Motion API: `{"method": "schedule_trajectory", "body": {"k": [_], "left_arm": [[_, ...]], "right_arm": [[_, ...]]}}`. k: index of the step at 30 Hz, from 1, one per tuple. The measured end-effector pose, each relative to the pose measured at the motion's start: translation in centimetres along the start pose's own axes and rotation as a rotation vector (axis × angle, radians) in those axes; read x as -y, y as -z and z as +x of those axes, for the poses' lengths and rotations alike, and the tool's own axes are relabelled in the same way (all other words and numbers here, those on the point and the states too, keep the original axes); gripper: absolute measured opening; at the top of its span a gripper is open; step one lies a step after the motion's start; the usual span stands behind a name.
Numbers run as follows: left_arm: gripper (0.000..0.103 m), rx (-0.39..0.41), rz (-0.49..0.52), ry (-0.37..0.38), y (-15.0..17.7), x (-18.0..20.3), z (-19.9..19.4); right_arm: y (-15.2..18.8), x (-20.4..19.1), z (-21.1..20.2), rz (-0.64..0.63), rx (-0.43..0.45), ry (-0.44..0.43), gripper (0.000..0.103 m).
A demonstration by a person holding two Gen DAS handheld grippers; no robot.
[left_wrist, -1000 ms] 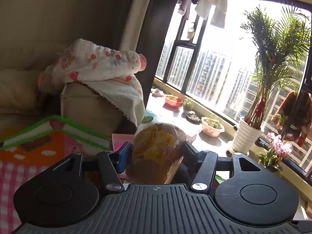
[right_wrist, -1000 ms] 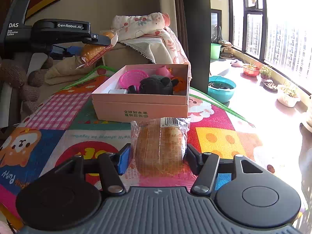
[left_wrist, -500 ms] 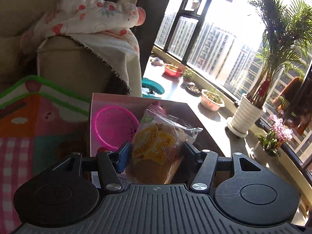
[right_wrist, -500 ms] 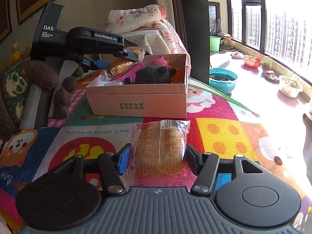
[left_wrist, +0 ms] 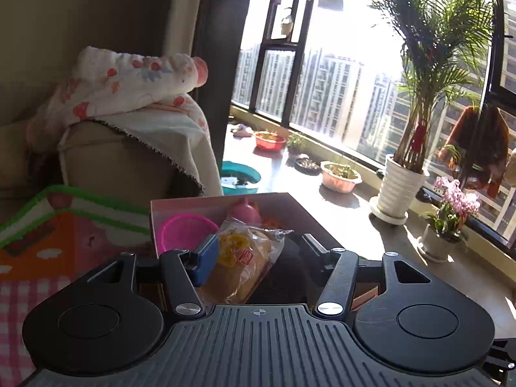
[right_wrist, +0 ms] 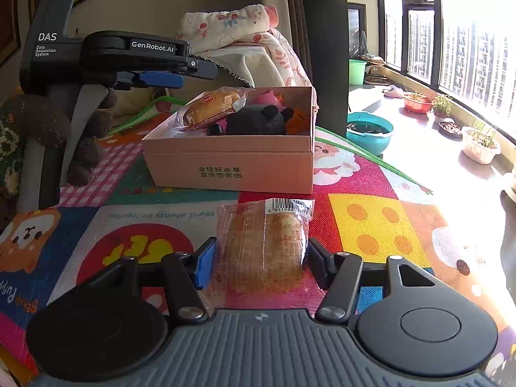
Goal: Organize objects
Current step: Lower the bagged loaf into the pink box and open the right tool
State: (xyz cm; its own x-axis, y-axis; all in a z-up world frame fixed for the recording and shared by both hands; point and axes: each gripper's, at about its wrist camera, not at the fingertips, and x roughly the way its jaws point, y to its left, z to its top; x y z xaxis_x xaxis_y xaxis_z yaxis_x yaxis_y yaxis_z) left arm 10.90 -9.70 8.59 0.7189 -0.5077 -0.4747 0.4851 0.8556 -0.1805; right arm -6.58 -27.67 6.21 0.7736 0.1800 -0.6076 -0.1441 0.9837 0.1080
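Observation:
A pink cardboard box stands on the colourful play mat. A wrapped bun lies in it on top of a black plush toy, next to a pink bowl. My left gripper hovers just above the box's left side, open and empty; in the left wrist view the bun lies loose between its spread fingers. My right gripper is open around a second wrapped bread lying on the mat in front of the box; the fingers stand slightly apart from its sides.
A sofa arm with a folded floral blanket rises behind the box. A brown plush toy sits at the left. A teal basin, flower pots and a potted palm line the sunny window ledge on the right.
My left gripper carried the bun over the box, lowered it, then opened; the bun now lies in the box. My right gripper stayed around the bread on the mat.

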Motion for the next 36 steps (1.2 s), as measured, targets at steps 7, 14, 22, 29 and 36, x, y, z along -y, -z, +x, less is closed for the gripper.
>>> {"method": "schedule_trajectory", "body": {"k": [7, 14, 22, 29, 36], "left_arm": [[0.046, -0.151, -0.112, 0.116, 2.3, -0.1, 2.6], [0.046, 0.021, -0.090, 0.075, 1.7, -0.4, -2.1], [0.046, 0.089, -0.058, -0.060, 3.3, -1.5, -6.5], [0.046, 0.046, -0.163, -0.063, 6.2, -4.8, -8.4], [0.046, 0.039, -0.206, -0.056, 7.0, -6.4, -8.3]], "right_arm": [[-0.6, 0.0, -0.5, -0.014, 0.019, 0.011, 0.059], [-3.5, 1.1, -0.8, 0.014, 0.056, 0.007, 0.059], [-12.1, 1.4, 0.7, 0.032, 0.151, -0.029, 0.059], [-17.2, 2.0, 6.4, 0.203, 0.087, -0.096, 0.059], [-19.3, 0.0, 13.3, 0.247, 0.000, -0.071, 0.058]]}}
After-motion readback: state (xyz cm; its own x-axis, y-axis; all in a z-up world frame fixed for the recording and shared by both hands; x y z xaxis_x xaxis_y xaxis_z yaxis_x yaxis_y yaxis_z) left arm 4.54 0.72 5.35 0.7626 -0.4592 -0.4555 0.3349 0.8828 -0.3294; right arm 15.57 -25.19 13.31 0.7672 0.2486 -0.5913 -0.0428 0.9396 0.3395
